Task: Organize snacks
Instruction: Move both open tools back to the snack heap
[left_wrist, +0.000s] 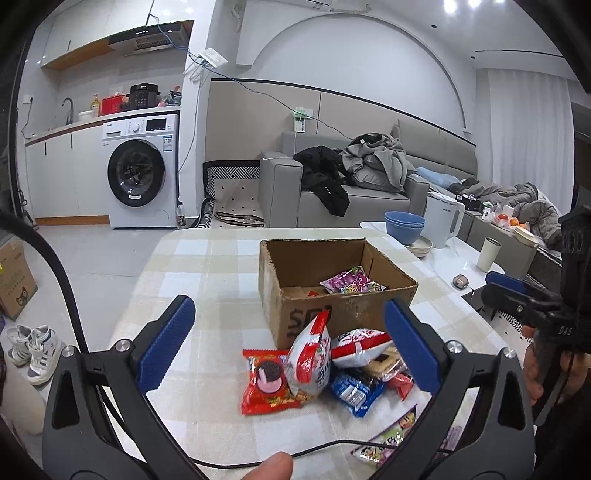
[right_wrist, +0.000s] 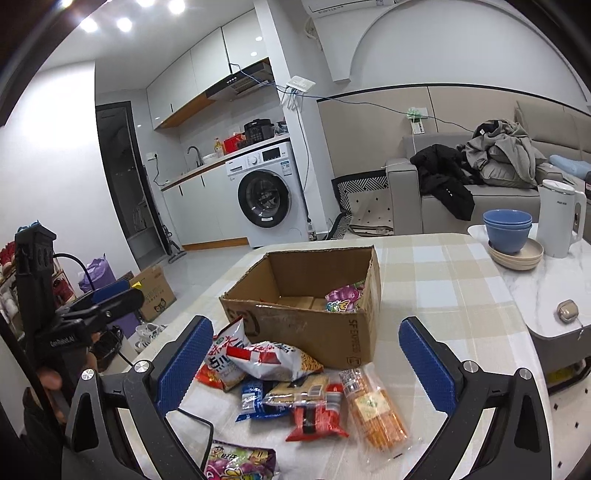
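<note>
A: Two views, one scene. What's the biggest thing?

B: The table (left_wrist: 207, 266), covered in a pale checked cloth. On it stands an open cardboard box (left_wrist: 295, 258), upright, with a purple snack packet (left_wrist: 351, 282) lying inside against its far right wall.

A: And the loose snacks?

B: They sit in a heap on the cloth, right in front of the box's near wall. From the left wrist view: a red-and-white bag (left_wrist: 310, 363) propped on edge, a second red-and-white bag (left_wrist: 360, 347) beside it and touching the box, a red cookie packet (left_wrist: 267, 382) lying flat on the left, and a blue cookie packet (left_wrist: 356, 391) partly under the others. The right wrist view adds an orange cracker pack (right_wrist: 376, 410) on the right of the heap, a small red packet (right_wrist: 317, 419) next to it, and a purple candy bag (right_wrist: 240, 463) nearest the camera.

A: The tools?

B: The left tool (left_wrist: 288, 350) hangs above the heap with its blue pads spread wide, gripping nothing. The right tool (right_wrist: 306, 365) is likewise spread wide and empty, above the same pile.

A: Anything else small?

B: Stacked blue bowls (right_wrist: 508, 229) and a white kettle (right_wrist: 559, 221) stand well apart from the box, on a marble top.
</note>
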